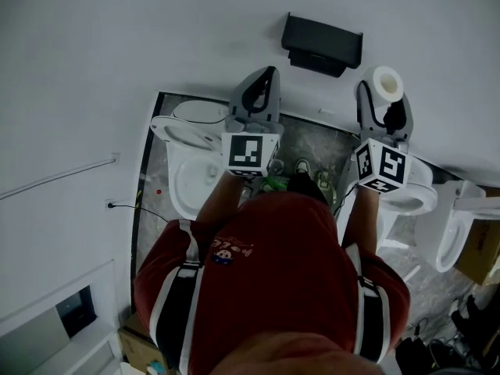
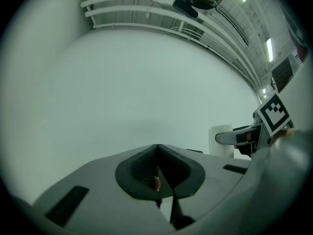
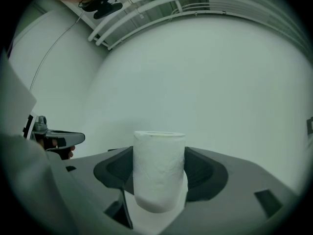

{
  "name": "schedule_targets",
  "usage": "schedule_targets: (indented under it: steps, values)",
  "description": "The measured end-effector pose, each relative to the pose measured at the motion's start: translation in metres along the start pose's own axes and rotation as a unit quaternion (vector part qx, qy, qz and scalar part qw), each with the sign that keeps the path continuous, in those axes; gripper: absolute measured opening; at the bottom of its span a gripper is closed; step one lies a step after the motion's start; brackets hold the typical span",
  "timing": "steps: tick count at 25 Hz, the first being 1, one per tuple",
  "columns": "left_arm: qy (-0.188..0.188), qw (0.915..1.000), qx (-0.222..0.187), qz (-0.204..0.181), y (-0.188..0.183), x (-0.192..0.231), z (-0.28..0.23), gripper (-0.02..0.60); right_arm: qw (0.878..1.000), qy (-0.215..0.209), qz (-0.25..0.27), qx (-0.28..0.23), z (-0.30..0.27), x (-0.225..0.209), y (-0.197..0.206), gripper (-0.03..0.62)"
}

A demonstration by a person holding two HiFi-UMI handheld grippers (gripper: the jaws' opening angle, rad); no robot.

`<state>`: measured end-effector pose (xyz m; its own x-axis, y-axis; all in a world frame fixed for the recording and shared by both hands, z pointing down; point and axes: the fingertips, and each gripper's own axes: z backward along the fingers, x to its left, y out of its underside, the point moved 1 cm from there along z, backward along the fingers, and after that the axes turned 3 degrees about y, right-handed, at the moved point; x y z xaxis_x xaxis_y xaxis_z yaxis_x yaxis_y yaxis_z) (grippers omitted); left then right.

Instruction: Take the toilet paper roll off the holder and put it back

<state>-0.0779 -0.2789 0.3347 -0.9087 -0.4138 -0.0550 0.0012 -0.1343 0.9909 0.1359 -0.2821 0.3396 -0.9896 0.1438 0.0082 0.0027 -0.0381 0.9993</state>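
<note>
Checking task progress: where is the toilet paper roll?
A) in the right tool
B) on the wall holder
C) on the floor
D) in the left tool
A: the toilet paper roll stands upright between the jaws of the right tool, apart from the black wall holder.

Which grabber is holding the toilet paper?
The right gripper: its jaws squeeze the white toilet paper roll, while the left gripper's jaws are shut on nothing.

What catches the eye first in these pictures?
The white toilet paper roll stands upright, clamped between the jaws of the right gripper before a bare white wall. In the head view, a black holder sits on that wall up and to its left. The left gripper, shut and empty, is raised alongside.
</note>
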Motion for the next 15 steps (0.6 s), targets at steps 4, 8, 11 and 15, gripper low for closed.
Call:
schedule_targets:
  steps: [4, 8, 11, 15]
  values:
    - [-0.002, 1.0, 0.0, -0.004, -0.003, 0.003, -0.004, 0.018, 1.0, -0.004, 0.004, 0.002, -0.006, 0.0, -0.001, 0.321]
    - [-0.007, 1.0, 0.002, -0.002, -0.002, 0.003, -0.009, 0.018, 1.0, -0.009, 0.005, 0.005, -0.014, -0.002, 0.0, 0.321]
    - [-0.012, 0.9999, -0.001, -0.003, -0.003, 0.006, -0.013, 0.018, 1.0, -0.011, 0.003, 0.0, -0.018, -0.004, -0.004, 0.321]
    - [-0.022, 0.9997, -0.005, -0.003, -0.006, 0.012, -0.017, 0.018, 1.0, -0.01, 0.004, -0.025, -0.028, -0.007, -0.021, 0.321]
